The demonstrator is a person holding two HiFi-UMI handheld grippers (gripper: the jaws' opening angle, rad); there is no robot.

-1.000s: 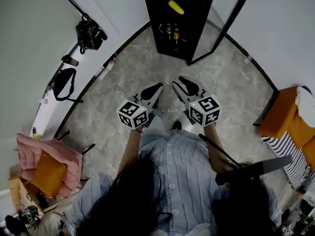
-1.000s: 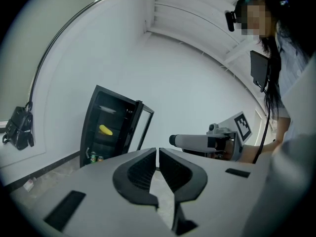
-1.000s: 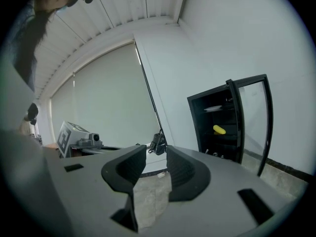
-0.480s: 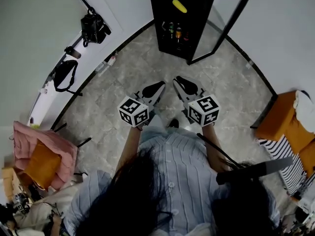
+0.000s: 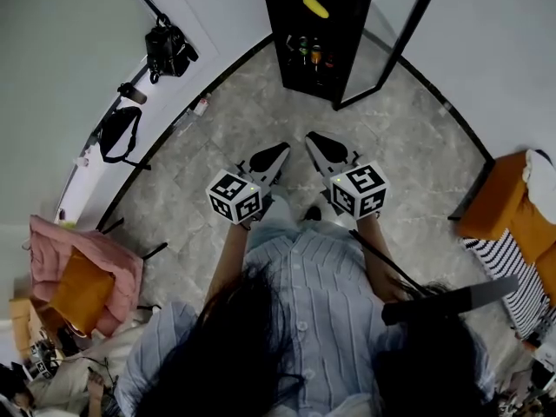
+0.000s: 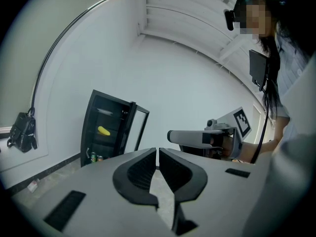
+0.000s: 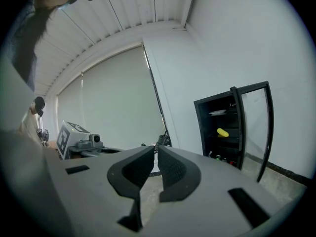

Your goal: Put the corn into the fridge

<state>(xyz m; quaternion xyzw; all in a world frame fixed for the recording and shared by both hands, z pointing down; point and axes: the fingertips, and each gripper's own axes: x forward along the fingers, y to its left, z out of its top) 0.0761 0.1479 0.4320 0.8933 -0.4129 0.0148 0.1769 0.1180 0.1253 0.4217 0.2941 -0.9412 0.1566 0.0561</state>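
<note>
The yellow corn (image 5: 315, 7) lies on an upper shelf of the black fridge (image 5: 280, 24), whose glass door (image 5: 395, 33) stands open to the right. It also shows far off in the left gripper view as the corn (image 6: 103, 131) and in the right gripper view as the corn (image 7: 223, 132). My left gripper (image 5: 280, 153) is shut with nothing in it, held over the floor well short of the fridge. Beside it, my right gripper (image 5: 314, 139) has just been closing and is shut, nothing between its jaws. Both point toward the fridge.
Bottles and cans (image 5: 308, 55) stand on the fridge's bottom shelf. A black camera bag (image 5: 169, 46) and another black bag (image 5: 117, 133) sit along the left wall. A pink-draped seat (image 5: 78, 276) is at the left, an orange chair (image 5: 504, 207) with striped cloth (image 5: 521, 285) at the right.
The right gripper's jaws have closed together. Both grippers and the person have shifted a little over the floor; the corn stays on its shelf.
</note>
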